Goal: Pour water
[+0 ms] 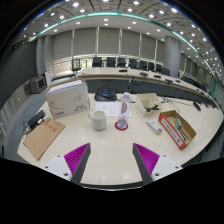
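Gripper (pixel 110 158): fingers spread wide, nothing between them; the magenta pads (pixel 76 155) face each other across bare table.
Table (pixel 110 172): white top, bare just ahead of the fingers.
White cup (pixel 98 120): upright, open mouth up, beyond the fingers and slightly toward the left finger; contents cannot be told.
Clear bottle (pixel 123 112): upright on a small red coaster (pixel 121 126), just beside the white cup on its right, long axis vertical; water level cannot be told.
Key relation: both vessels lie straight ahead, well apart from the fingertips, near the centre line between the fingers; the clear bottle sits marginally toward the right finger.
White box (pixel 68 98): behind and left of the white cup.
Red-edged carton (pixel 178 128): lies open to the right of the clear bottle; contents unclear.
Flat brown package (pixel 42 138): at the left table edge.
Judgement: nothing is grasped yet; a forward reach toward the upright vessel is needed, closing across its vertical axis.
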`<act>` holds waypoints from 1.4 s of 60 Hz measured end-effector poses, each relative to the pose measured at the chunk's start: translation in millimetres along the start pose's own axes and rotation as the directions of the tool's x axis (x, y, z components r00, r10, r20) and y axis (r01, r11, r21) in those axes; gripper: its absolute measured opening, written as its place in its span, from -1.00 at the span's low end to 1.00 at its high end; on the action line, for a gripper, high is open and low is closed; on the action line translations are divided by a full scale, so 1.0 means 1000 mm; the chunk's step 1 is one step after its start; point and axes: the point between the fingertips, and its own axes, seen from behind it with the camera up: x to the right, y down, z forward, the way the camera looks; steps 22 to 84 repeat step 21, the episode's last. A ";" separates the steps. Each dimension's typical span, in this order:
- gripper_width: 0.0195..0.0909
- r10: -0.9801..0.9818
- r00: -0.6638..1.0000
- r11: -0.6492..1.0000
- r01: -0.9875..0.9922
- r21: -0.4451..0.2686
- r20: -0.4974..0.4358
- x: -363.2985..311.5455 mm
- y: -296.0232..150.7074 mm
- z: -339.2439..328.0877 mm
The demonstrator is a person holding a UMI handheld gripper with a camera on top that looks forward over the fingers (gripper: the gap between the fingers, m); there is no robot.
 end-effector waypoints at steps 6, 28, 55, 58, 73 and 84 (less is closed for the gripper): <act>0.87 -0.003 0.999 1.000 0.002 -0.019 -0.041 0.002 0.014 -0.019; 0.87 0.008 0.997 1.000 -0.009 -0.011 -0.071 -0.001 0.020 -0.036; 0.87 0.008 0.997 1.000 -0.009 -0.011 -0.071 -0.001 0.020 -0.036; 0.87 0.008 0.997 1.000 -0.009 -0.011 -0.071 -0.001 0.020 -0.036; 0.87 0.008 0.997 1.000 -0.009 -0.011 -0.071 -0.001 0.020 -0.036; 0.87 0.008 0.997 1.000 -0.009 -0.011 -0.071 -0.001 0.020 -0.036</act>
